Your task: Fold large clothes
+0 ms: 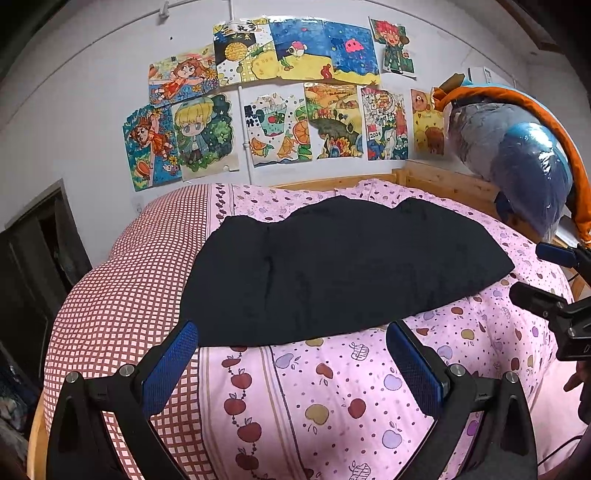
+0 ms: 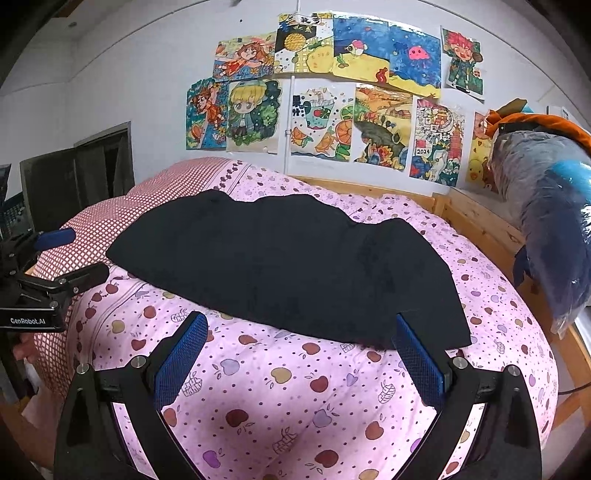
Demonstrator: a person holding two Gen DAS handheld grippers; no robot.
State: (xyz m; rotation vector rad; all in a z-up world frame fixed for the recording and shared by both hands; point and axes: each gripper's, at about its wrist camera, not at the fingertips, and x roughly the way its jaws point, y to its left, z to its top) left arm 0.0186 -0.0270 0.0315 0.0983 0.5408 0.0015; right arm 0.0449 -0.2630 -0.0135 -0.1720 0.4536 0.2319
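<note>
Garment: black garment (image 1: pixel 332 269) lies flat on pink apple-print quilt (image 1: pixel 332 387).
Left gripper (image 1: pixel 291 332): wide open, empty.
Right gripper (image 2: pixel 301 325): wide open, empty.
Right view only: garment's right corner (image 2: pixel 443 325).

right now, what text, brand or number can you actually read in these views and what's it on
"GenRobot.AI": on the body of the left gripper, right wrist view.
"2024": on a wall drawing of buildings, readable in both views.
Black characters on the top drawing and the drink drawing: too blurred to read.
Nothing on the black garment.
</note>
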